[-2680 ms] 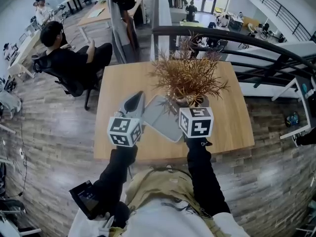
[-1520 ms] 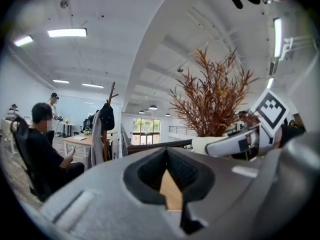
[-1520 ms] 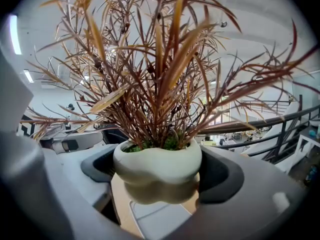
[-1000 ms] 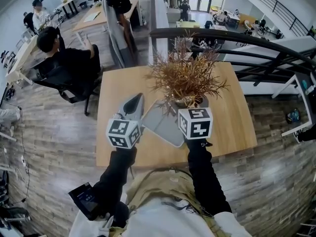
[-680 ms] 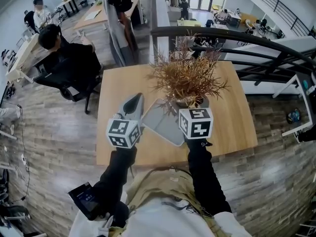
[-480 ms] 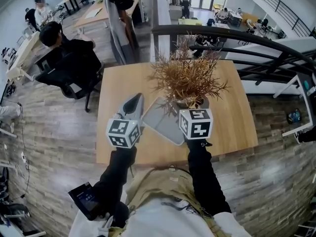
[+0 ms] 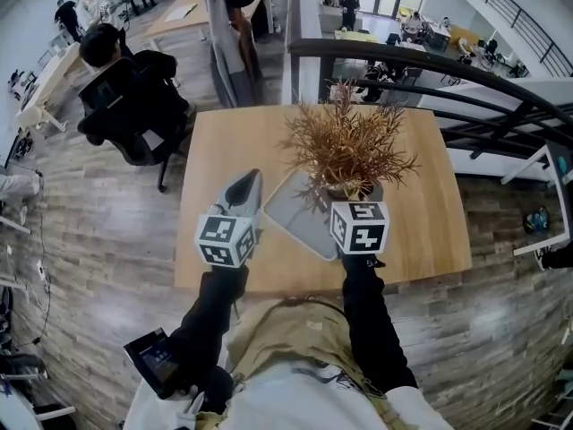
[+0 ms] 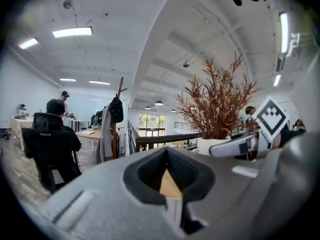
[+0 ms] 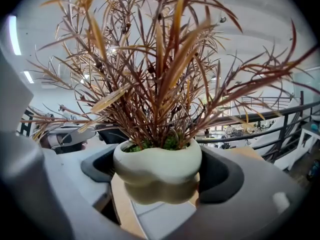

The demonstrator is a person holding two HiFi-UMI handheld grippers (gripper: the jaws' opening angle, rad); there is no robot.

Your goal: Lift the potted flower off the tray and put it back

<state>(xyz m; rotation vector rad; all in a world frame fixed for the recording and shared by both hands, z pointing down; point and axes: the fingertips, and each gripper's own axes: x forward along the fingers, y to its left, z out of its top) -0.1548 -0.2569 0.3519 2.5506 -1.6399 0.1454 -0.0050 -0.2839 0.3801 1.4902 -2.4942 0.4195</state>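
The potted flower (image 7: 349,146) has reddish-brown spiky leaves in a cream pot (image 9: 156,165). My right gripper (image 9: 159,184) is shut on the pot, one dark pad on each side. The pot seems to hang just above the right part of the grey tray (image 7: 295,215), which lies on the wooden table (image 7: 224,146); that tray (image 9: 167,220) shows under the pot. My left gripper (image 7: 243,191) is shut and holds nothing, just left of the tray. In the left gripper view its jaws (image 8: 170,191) meet, and the pot (image 8: 210,144) shows at the right.
A dark railing (image 7: 430,65) runs behind the table's far edge. A person in black sits on an office chair (image 7: 134,106) off the table's back left corner. Wooden floor surrounds the table.
Both grippers and the held pot keep about the same place over the tray. The head view has shifted slightly, and the seated person at back left has moved.
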